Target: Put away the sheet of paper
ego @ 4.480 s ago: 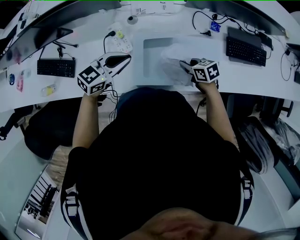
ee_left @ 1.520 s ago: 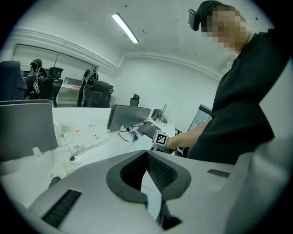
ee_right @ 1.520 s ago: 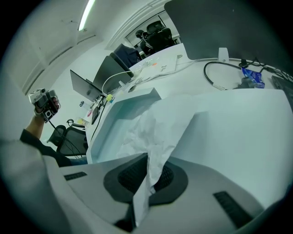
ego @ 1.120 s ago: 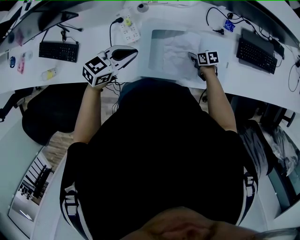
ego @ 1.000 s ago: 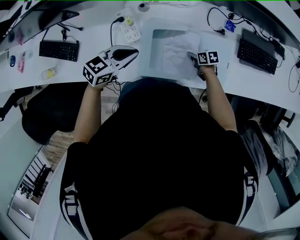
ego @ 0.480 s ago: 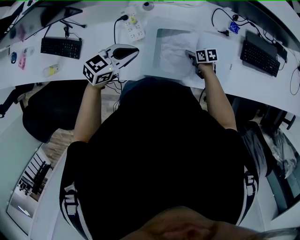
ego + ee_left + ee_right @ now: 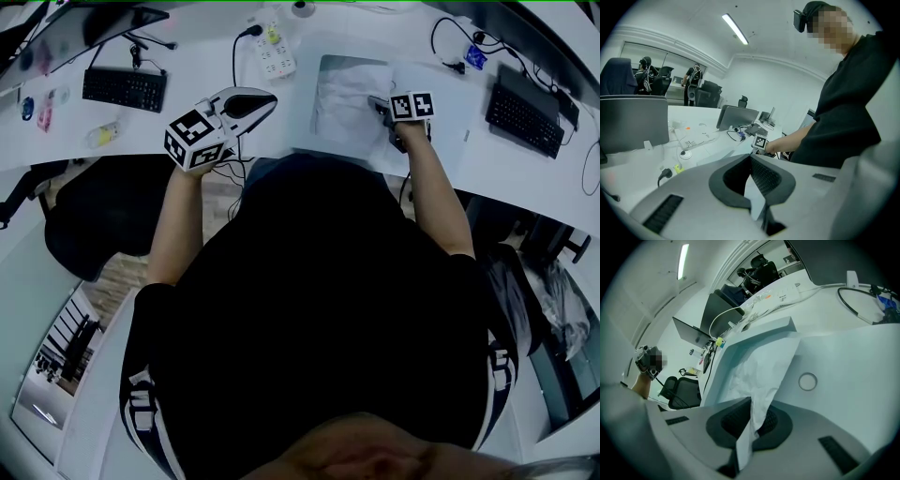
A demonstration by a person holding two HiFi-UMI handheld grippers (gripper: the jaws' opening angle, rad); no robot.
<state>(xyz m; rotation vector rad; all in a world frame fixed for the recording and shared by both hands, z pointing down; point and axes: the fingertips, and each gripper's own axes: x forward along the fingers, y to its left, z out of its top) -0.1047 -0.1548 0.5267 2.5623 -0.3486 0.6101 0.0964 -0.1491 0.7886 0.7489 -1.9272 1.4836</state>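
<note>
Right gripper (image 7: pixel 751 403): jaws closed on the near edge of the sheet of paper (image 7: pixel 761 364), which rises creased out of the pads. The sheet's far part lies over a shallow grey tray (image 7: pixel 759 331) on the white desk (image 7: pixel 853 380).

Left gripper (image 7: pixel 750 158): jaws together, with a pale sliver at the seam; cannot tell what it is. It is held over the desk's near edge, well apart from the tray, with a power strip (image 7: pixel 277 58) beyond its tip.

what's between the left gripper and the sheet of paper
Head view: only bare desk and the left wall of the tray separate the left gripper from the sheet of paper.
</note>
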